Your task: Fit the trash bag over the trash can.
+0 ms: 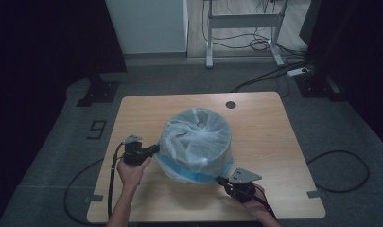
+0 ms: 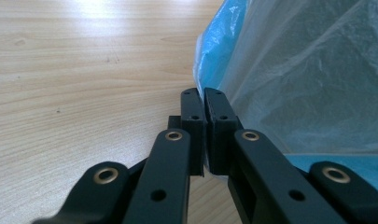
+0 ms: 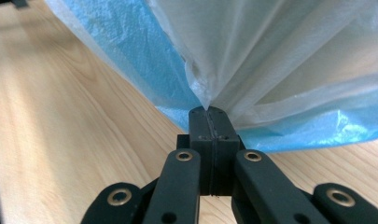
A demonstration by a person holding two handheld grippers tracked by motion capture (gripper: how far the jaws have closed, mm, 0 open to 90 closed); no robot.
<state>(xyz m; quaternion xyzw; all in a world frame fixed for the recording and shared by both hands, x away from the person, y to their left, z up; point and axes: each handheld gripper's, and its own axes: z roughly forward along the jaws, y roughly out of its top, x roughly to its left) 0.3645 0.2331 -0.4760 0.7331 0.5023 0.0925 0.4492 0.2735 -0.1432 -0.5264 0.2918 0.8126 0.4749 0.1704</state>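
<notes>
Plastic liner (image 1: 195, 142), translucent white with a blue lower edge, drapes over a round bin (image 1: 198, 132) that stands near the middle of the wooden worktop (image 1: 274, 142). Nearest the person, the right gripper (image 1: 223, 180) sits low at the bin's front right, its fingers (image 3: 199, 125) pressed together and pinching a gathered fold of the white film, which fans upward from their tips in the right gripper view; the blue edge (image 3: 130, 56) hangs just behind, close over the wood. A little farther in, on the bin's left side, the left gripper (image 1: 156, 148) points at the liner (image 2: 308, 70); its fingers (image 2: 193, 105) stand pressed nearly together with only a thin slit between them, tips at the blue edge (image 2: 214, 42), and I cannot tell whether any film is caught there. Beyond the bin, a small dark round hole (image 1: 230, 104) marks the worktop's far side. Farther off, on the grey floor (image 1: 179, 80), cables (image 1: 260, 45) trail around a metal frame's legs (image 1: 210, 33).
</notes>
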